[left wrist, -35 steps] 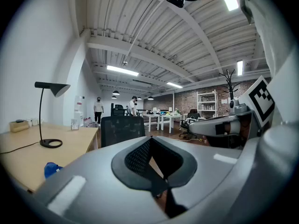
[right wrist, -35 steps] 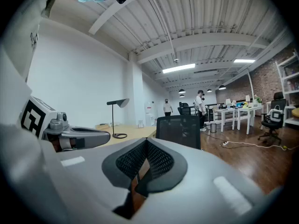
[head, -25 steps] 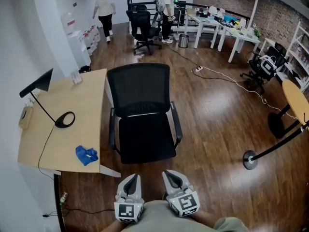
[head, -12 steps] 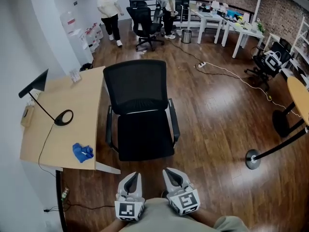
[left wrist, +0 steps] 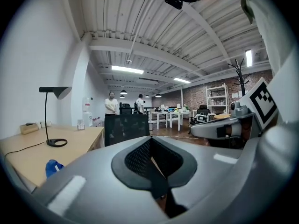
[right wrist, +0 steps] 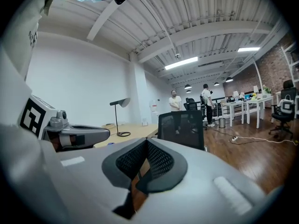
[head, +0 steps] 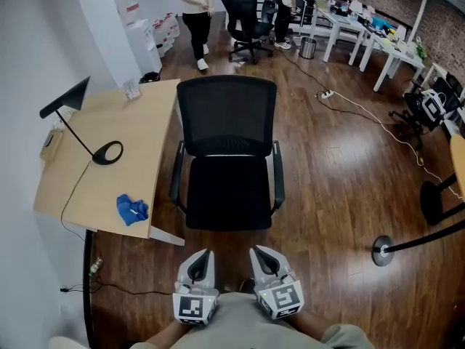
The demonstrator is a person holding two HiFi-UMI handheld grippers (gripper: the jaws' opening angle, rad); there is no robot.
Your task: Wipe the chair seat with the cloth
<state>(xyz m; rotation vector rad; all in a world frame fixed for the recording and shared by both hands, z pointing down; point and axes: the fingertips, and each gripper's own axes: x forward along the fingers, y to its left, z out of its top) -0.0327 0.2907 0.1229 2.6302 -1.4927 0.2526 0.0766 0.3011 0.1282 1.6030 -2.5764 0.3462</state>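
While both grippers hang low at the near edge of the head view, neither holds anything. The left gripper point(head: 201, 262) has its jaws closed tip to tip with nothing between them, and the right gripper point(head: 263, 259) is closed and empty too. Both point toward the chair point(head: 227, 122), which stands just beyond them with its seat point(head: 227, 202) bare.

The cloth point(head: 131, 210) is not at the chair. It lies on the desk point(head: 94, 187) to the left, a small blue crumpled heap close to the desk's near edge. It sits well apart from the lamp base point(head: 107, 153) further back, and the lamp's cable point(head: 73, 198) runs past on its left. The left gripper view catches it as a blue lump low at the left point(left wrist: 53, 167).

It looks soft, limp and light, and nothing about it seems likely to break. It should give under the pads and drape once lifted. Being so light on a smooth desktop, it will probably slide if nudged from the side. A better hold is from above, on one of the raised folds at the top of the heap rather than a flat edge. Taking in several layers would leave a bunched pad for wiping. The left gripper is on the nearer side, and its jaws must open before reaching in.
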